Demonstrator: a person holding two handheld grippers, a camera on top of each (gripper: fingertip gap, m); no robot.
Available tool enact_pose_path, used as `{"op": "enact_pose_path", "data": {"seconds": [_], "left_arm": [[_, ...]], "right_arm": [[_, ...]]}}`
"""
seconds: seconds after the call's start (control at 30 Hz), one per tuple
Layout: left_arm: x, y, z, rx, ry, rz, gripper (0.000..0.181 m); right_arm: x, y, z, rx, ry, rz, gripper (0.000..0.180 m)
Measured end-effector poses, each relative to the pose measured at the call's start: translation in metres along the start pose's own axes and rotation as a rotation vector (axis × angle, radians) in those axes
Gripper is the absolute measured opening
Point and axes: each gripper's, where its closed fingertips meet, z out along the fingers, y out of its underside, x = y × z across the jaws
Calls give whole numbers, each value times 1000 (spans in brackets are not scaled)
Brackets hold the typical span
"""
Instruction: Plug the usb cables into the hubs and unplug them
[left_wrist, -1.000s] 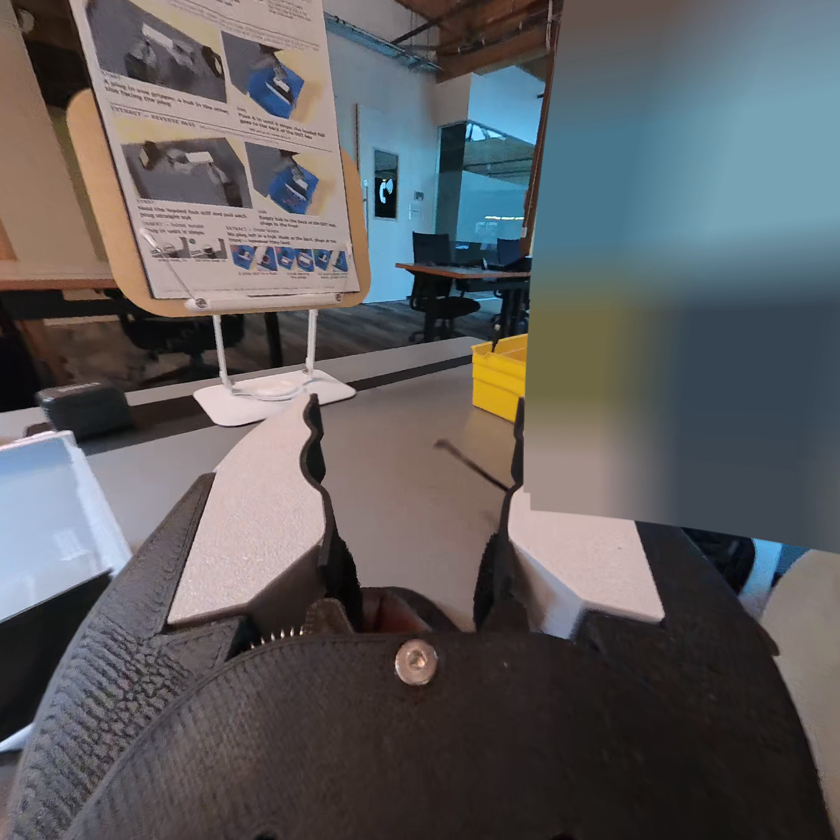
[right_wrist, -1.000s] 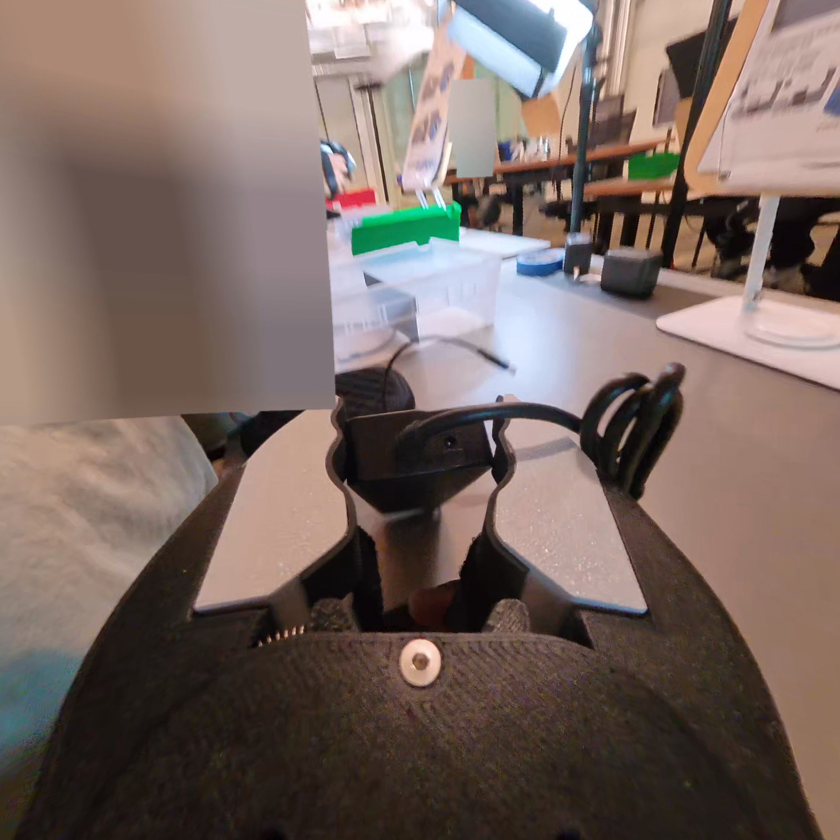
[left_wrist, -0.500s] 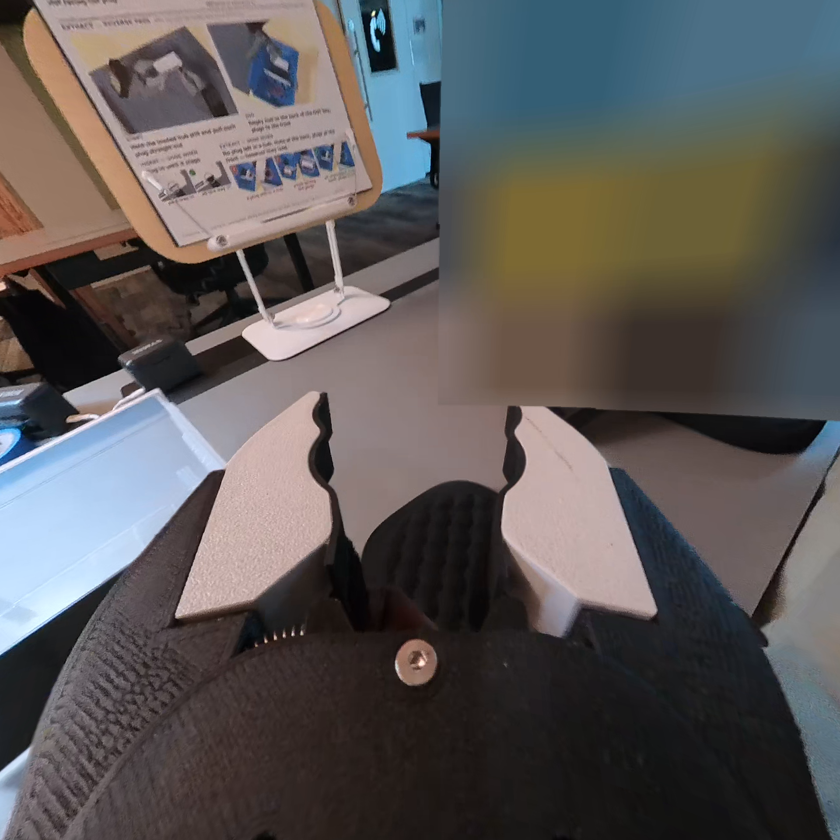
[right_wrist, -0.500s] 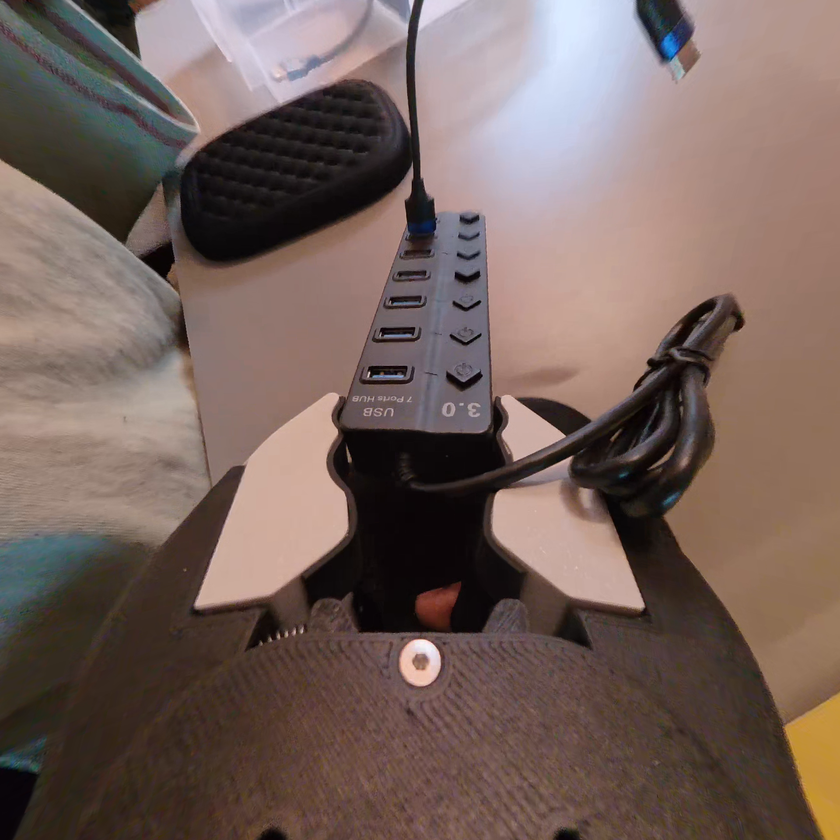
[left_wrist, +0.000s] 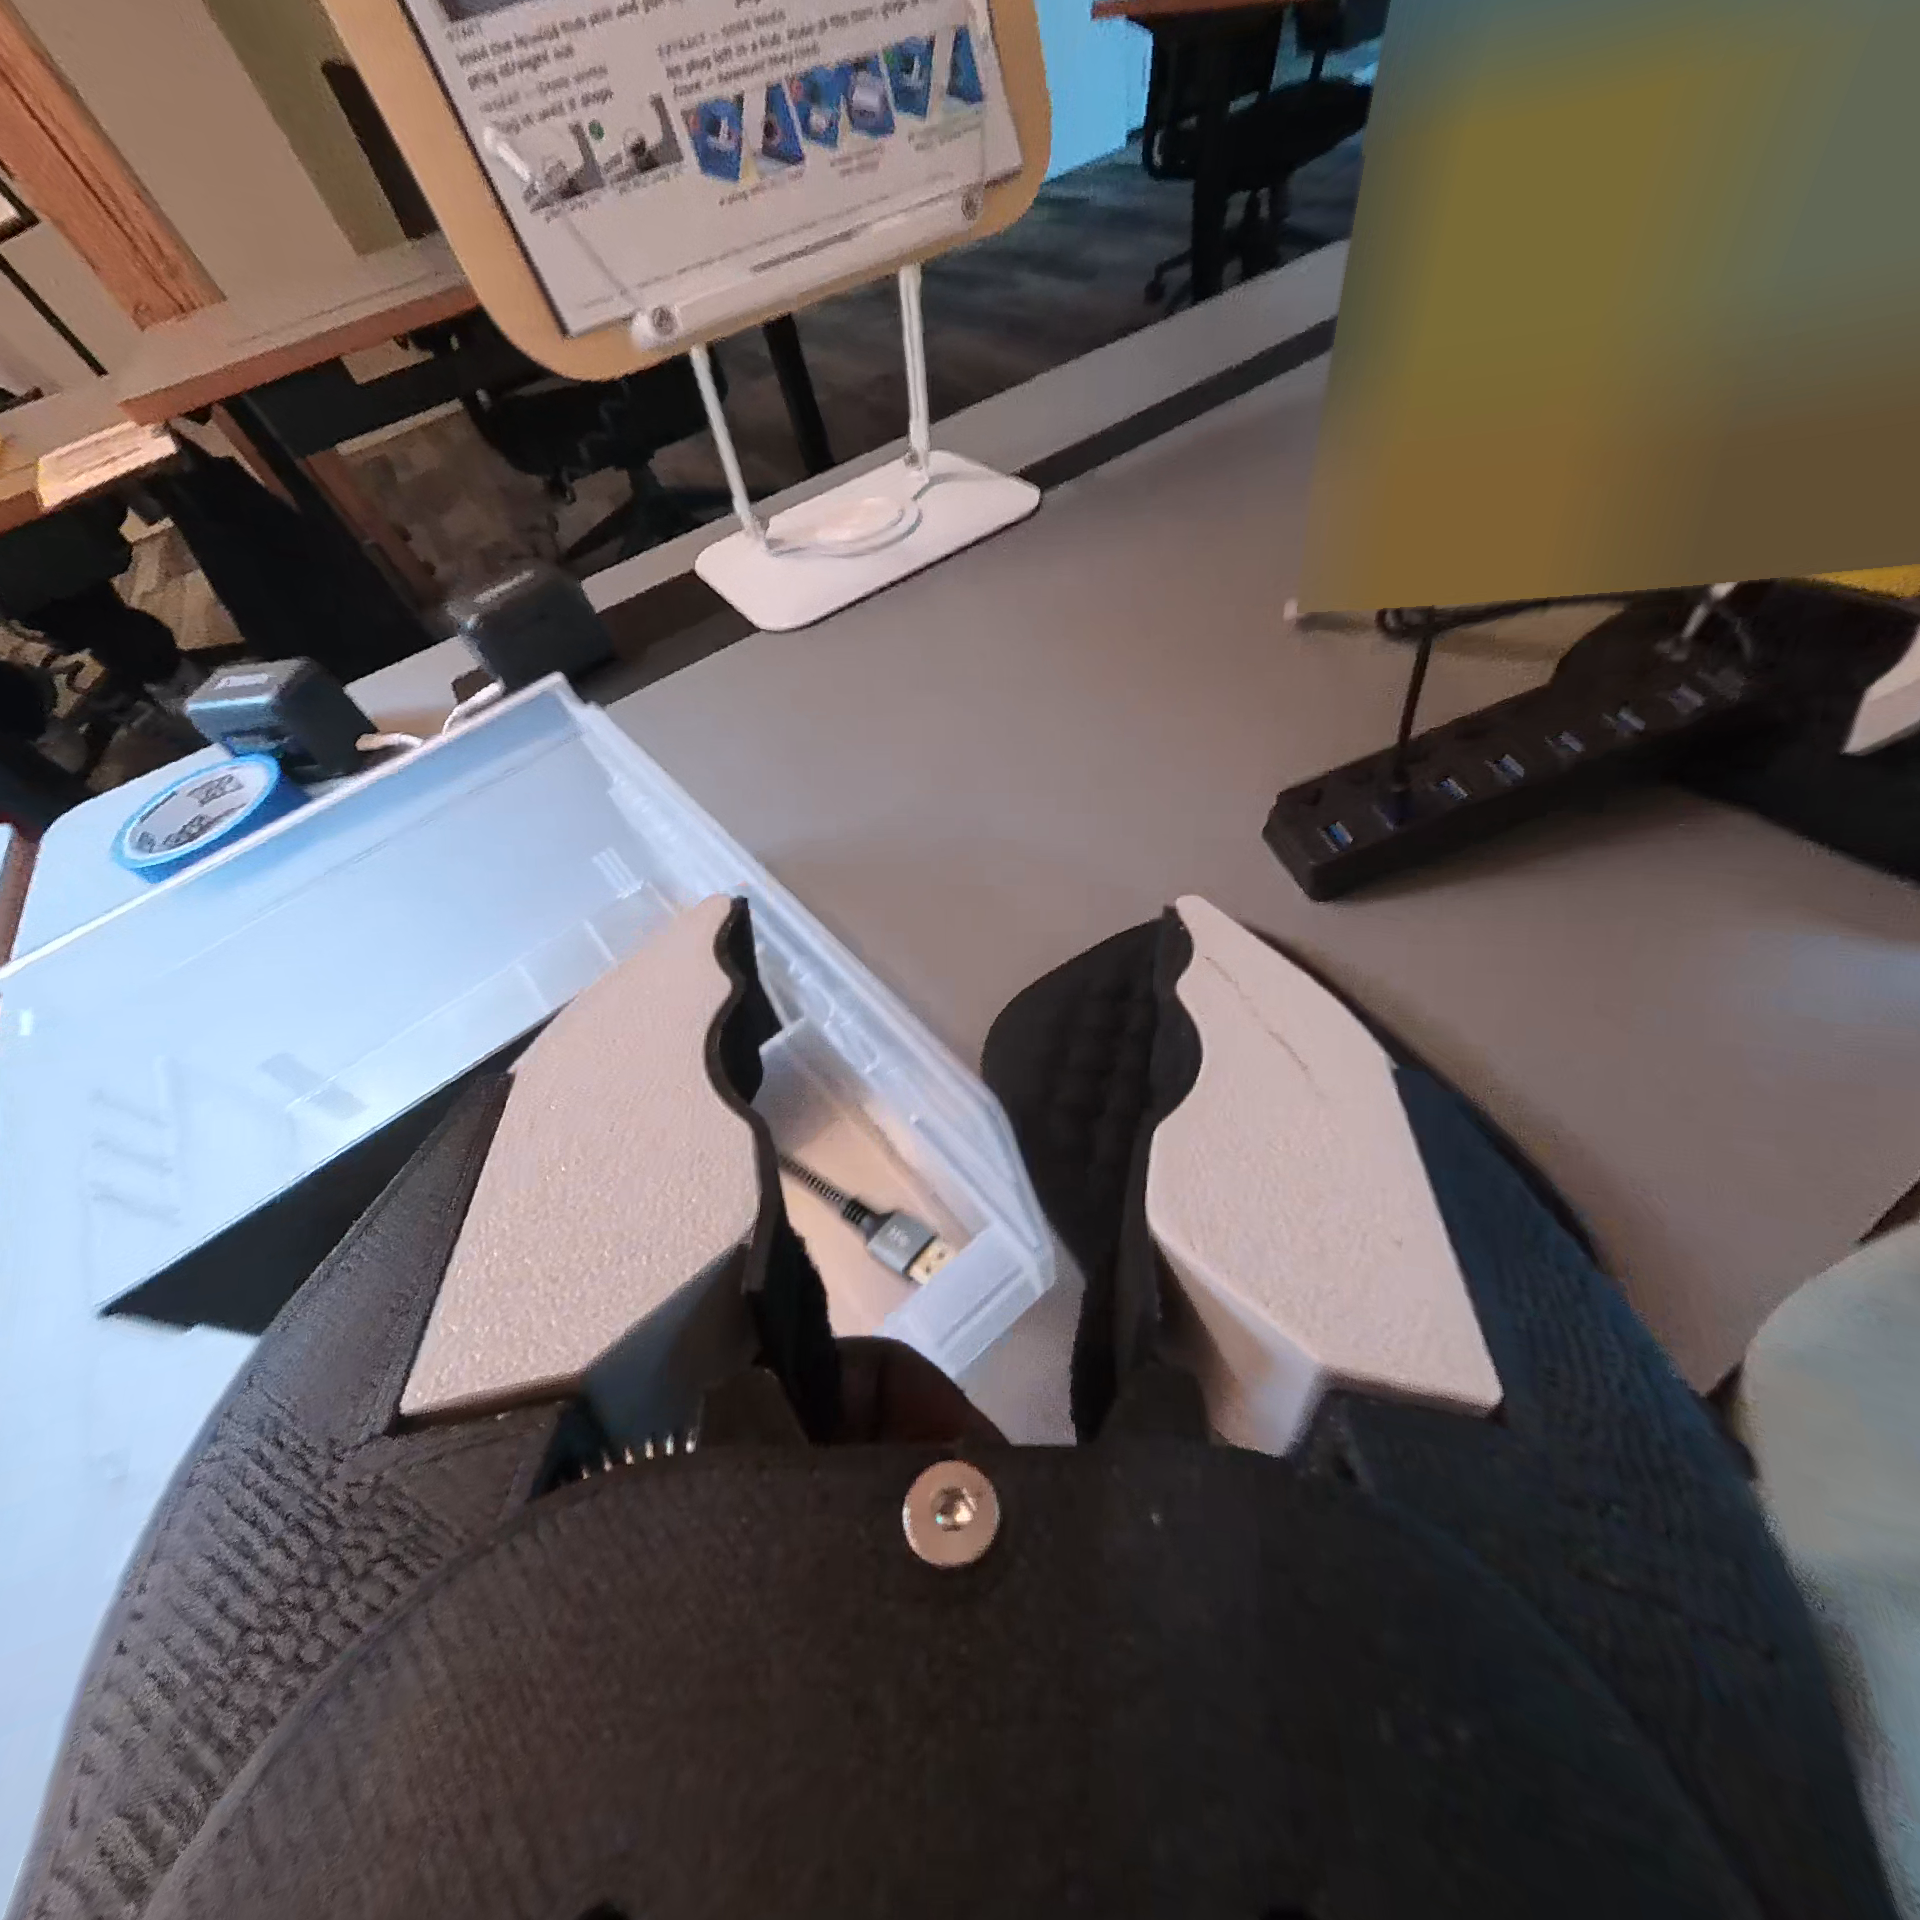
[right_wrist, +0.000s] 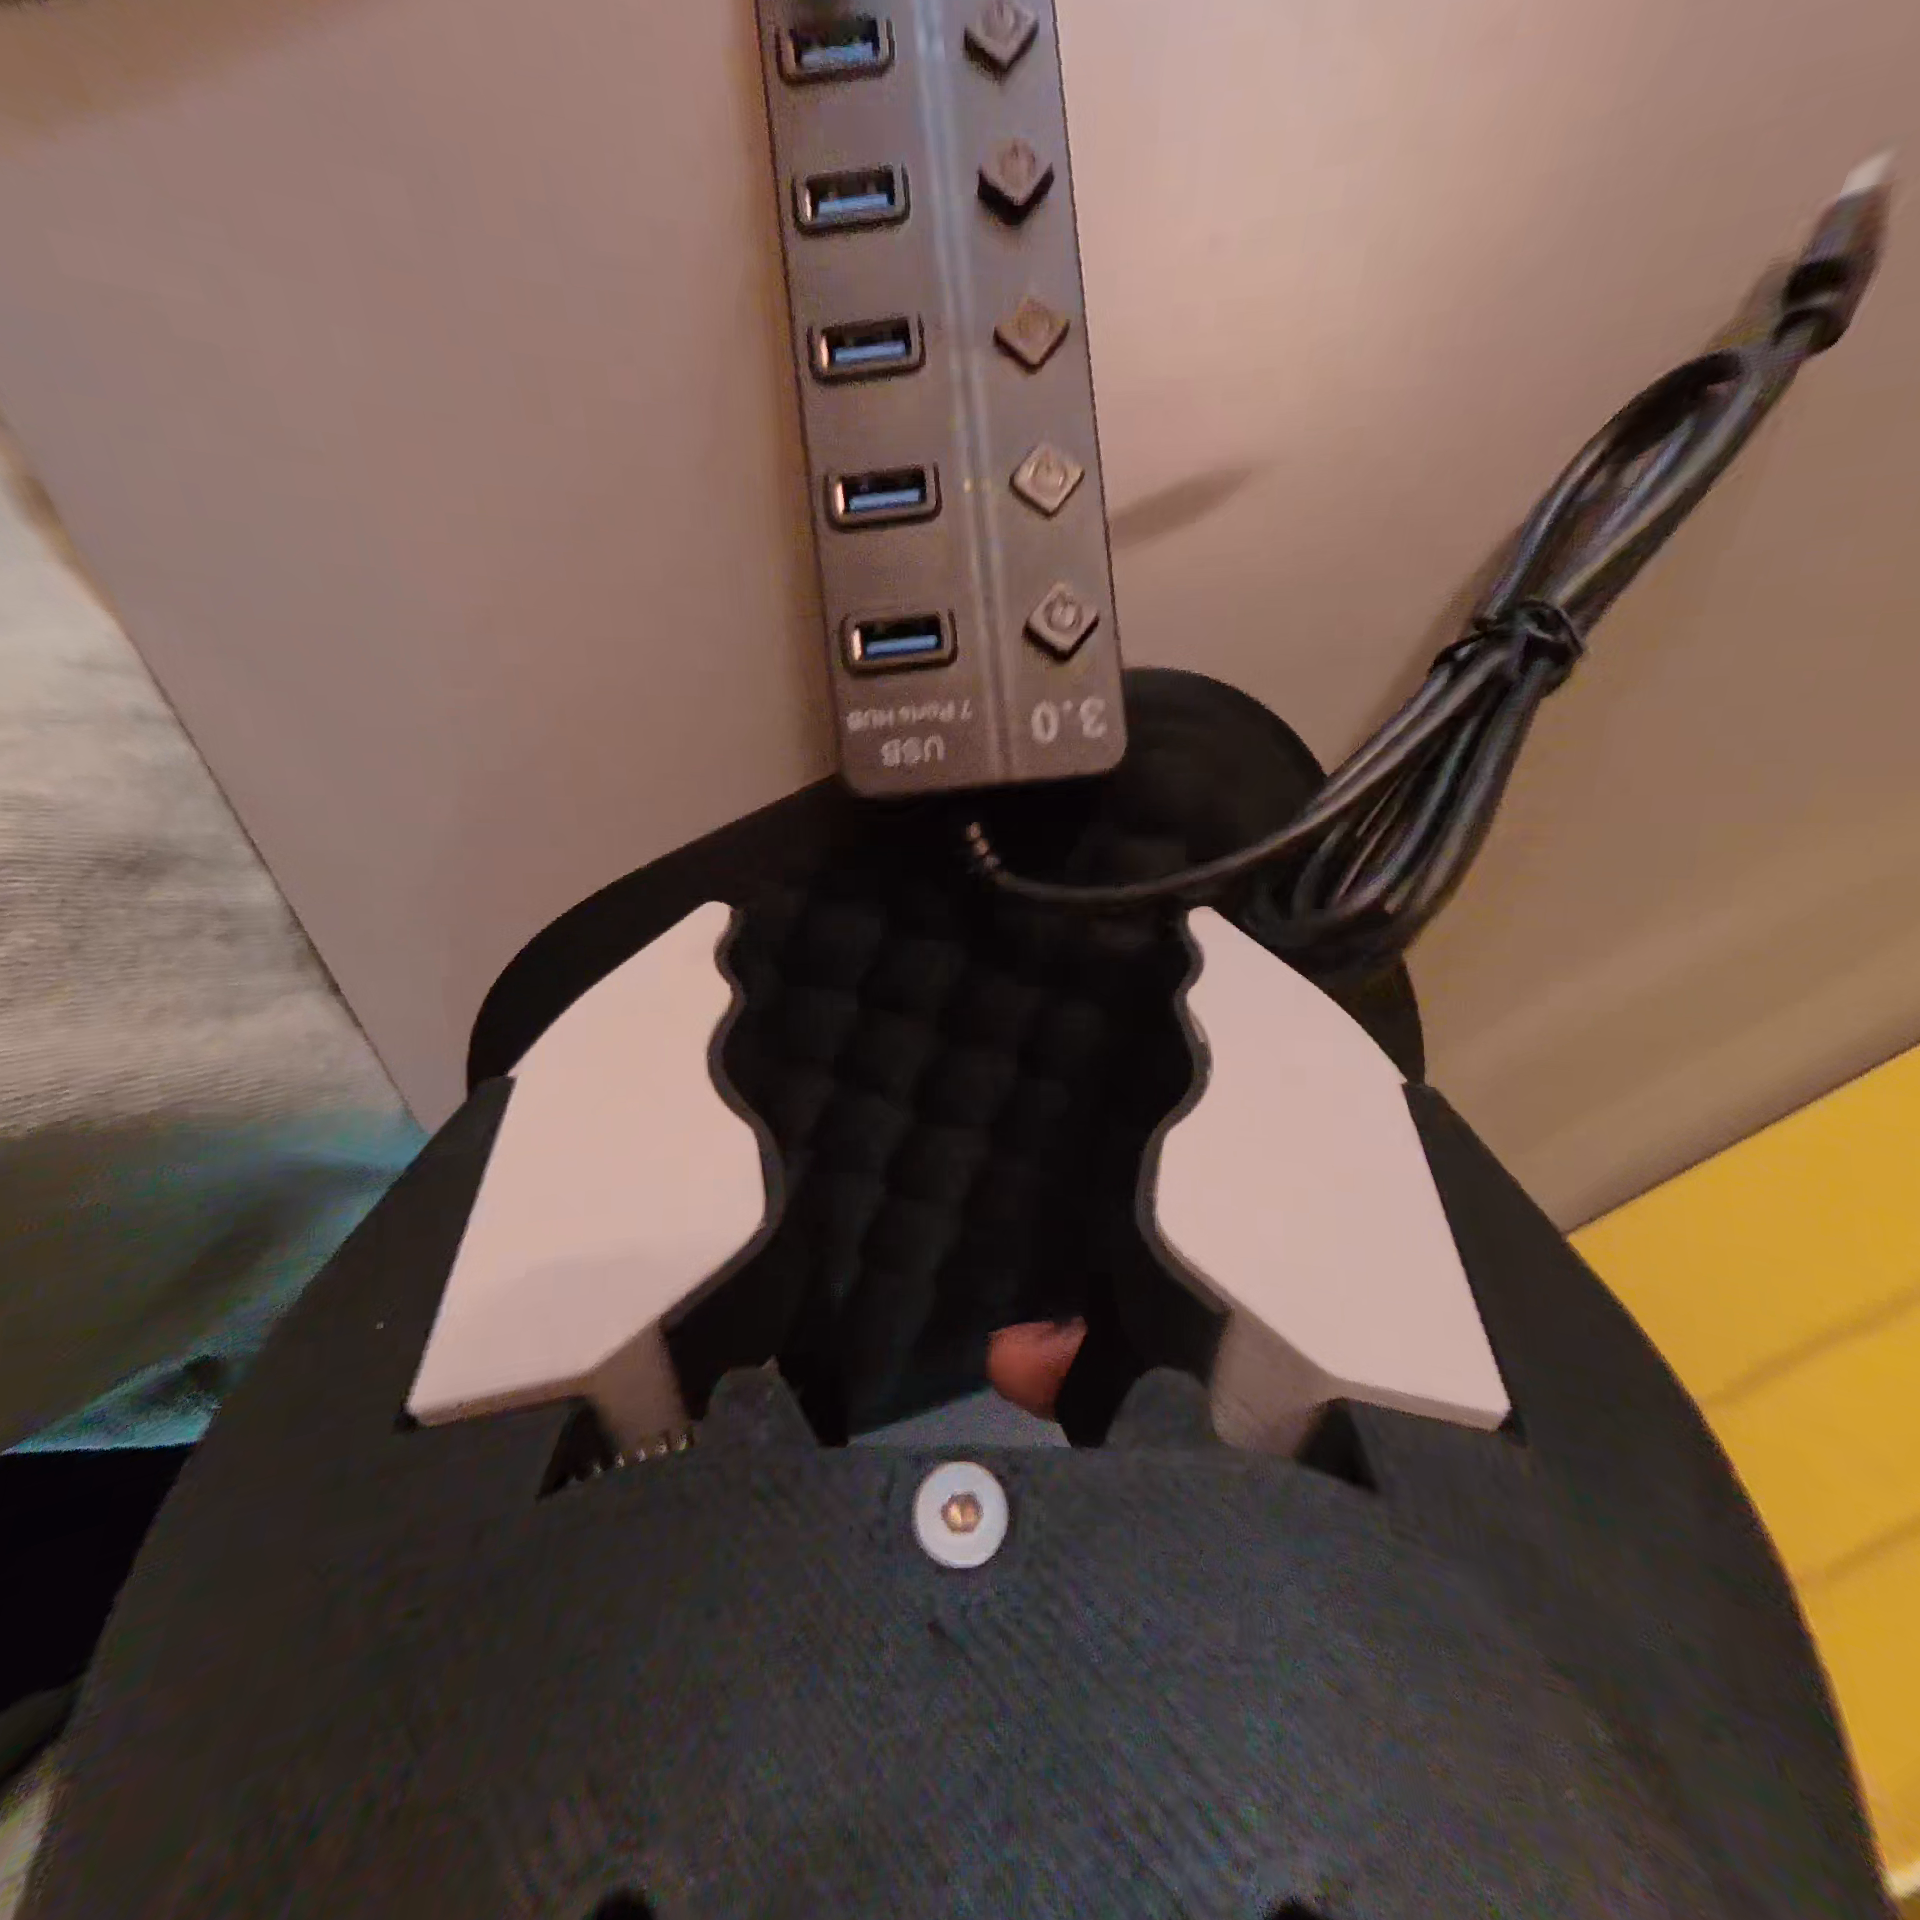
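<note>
Black hub lies on the table just beyond the right tongs, both tongs apart.

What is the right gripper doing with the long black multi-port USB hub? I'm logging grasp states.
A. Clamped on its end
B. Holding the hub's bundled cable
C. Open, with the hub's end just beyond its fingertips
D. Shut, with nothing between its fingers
C: the right gripper stands open, and the long black multi-port USB hub lies on the table just past its fingertips, ungripped.
</note>
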Motion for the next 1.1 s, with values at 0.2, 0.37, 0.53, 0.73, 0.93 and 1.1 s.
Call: {"op": "enact_pose_path", "data": {"seconds": [0.2, 0.37, 0.53, 0.73, 0.93, 1.1], "left_arm": [[-36, 36, -29, -305, -48, 128, 71], [-82, 70, -36, -585, -86, 113, 56], [-113, 106, -11, -793, -175, -74, 54], [-135, 152, 12, -1039, -237, -154, 51], [-140, 169, 30, -1035, -232, -301, 50], [-133, 171, 31, -959, -126, -405, 27]], "right_arm": [[-10, -7, -16, 69, 0, 38, 82], [-31, -34, -33, 277, -91, 6, 80], [-56, -58, -52, 464, -190, -40, 77], [-66, -80, -80, 638, -170, -115, 66], [-68, -104, -108, 835, -113, -170, 51], [-60, -108, -117, 898, -79, -158, 46]]}}
